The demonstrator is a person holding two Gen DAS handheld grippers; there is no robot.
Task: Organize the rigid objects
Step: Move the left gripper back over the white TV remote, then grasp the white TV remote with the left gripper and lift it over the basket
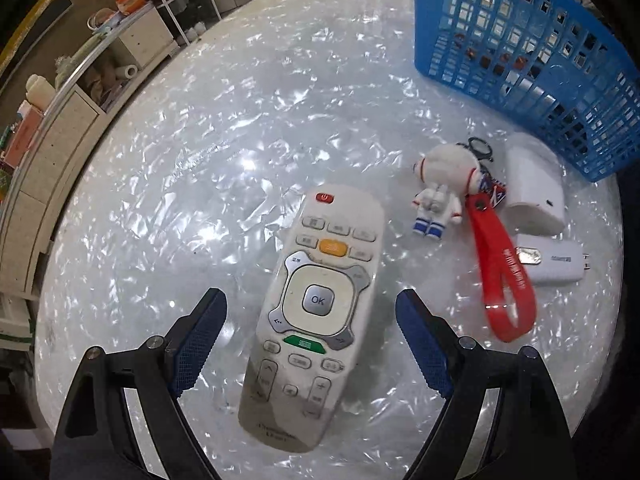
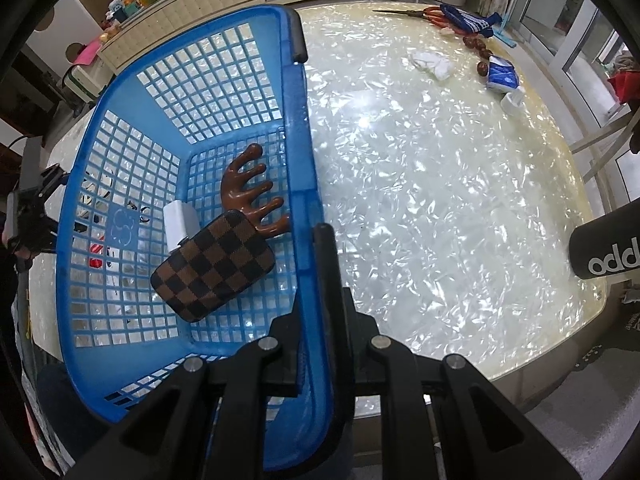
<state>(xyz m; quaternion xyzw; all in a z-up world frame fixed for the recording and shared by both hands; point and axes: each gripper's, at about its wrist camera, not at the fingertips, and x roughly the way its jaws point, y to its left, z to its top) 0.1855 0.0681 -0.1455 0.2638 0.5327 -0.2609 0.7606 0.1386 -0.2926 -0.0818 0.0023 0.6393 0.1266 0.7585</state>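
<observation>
In the left wrist view, the left gripper [image 1: 311, 300] hangs over the pearly white table [image 1: 200, 160] with its jaws spread wide and nothing pressed between the blue pads [image 1: 198, 344]. A white remote control [image 1: 316, 312] lies flat on the table directly between the two fingers, apart from both pads, its red power button at the end far beyond the fingertips and its lower end back toward the camera. Out past the right finger lie an astronaut keychain [image 1: 444, 196] with a red strap [image 1: 500, 276], and beyond it a white charger block [image 1: 532, 188] and a smaller white adapter [image 1: 556, 266], near each other. Farther off on that same side stands the blue basket [image 1: 520, 48], its mesh wall just beside the charger block.

In the right wrist view, the right gripper [image 2: 320, 240] is clamped tight on the blue basket's [image 2: 120, 152] rim, one finger inside the wall and one outside. Inside the basket, to the left of the jaws, rest a brown checkered case [image 2: 214, 266], a brown wooden comb [image 2: 252, 188] and a small white block [image 2: 178, 222] tucked against the case. To the right of the jaws the table [image 2: 440, 200] stretches away, with scissors [image 2: 416, 13] and tissue packs [image 2: 502, 74] at its far edge.
</observation>
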